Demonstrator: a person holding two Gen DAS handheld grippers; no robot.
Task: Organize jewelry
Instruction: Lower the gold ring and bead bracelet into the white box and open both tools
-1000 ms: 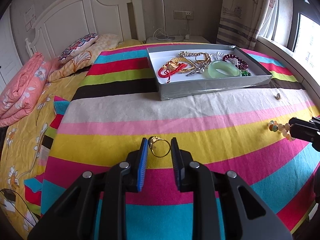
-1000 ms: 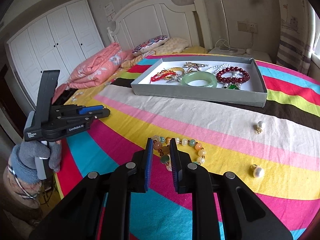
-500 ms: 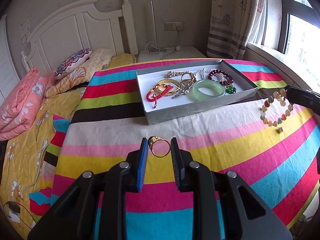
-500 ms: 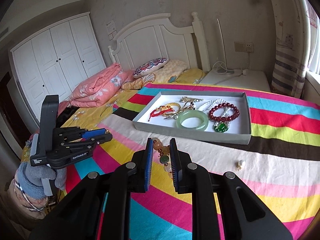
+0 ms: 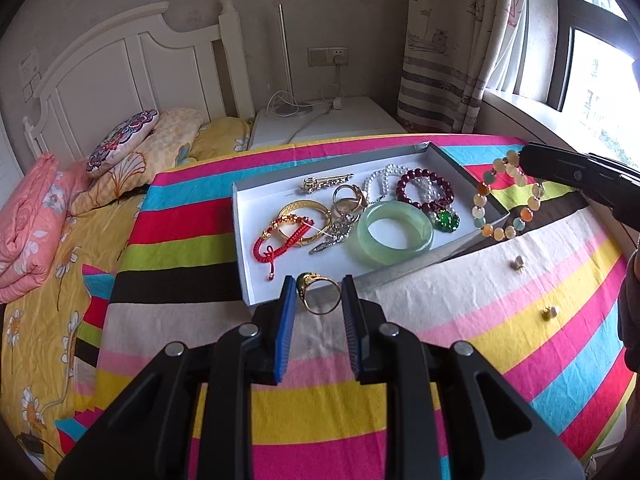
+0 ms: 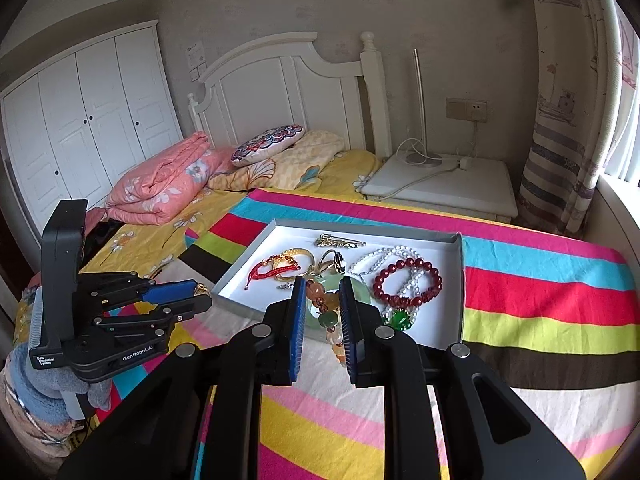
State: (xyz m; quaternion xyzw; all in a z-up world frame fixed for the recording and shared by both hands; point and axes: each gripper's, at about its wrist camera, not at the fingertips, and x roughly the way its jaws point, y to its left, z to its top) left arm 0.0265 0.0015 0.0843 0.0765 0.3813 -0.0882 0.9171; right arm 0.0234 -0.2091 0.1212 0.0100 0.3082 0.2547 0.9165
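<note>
A shallow grey box [image 5: 239, 248] with a white inside sits on the striped bedspread and holds several pieces of jewelry, among them a green jade bangle [image 5: 394, 235] and a dark red bead bracelet [image 5: 425, 190]. My left gripper [image 5: 318, 300] is shut on a gold ring [image 5: 318, 293] with a green stone, held over the box's near edge. My right gripper [image 6: 322, 314] is shut on a multicolour bead bracelet [image 6: 326, 308], which hangs over the box's right rim in the left wrist view [image 5: 505, 196].
Two small earrings [image 5: 519, 261] [image 5: 550, 312] lie on the bedspread right of the box. Pillows [image 5: 122, 140] and a folded pink quilt [image 5: 28, 220] lie at the bed's head. A white nightstand [image 6: 444, 188] stands behind. A window is at the right.
Both grippers have lifted off the bedspread and moved forward to the box. The ring now hangs over its near edge and the bead bracelet over its right side.
</note>
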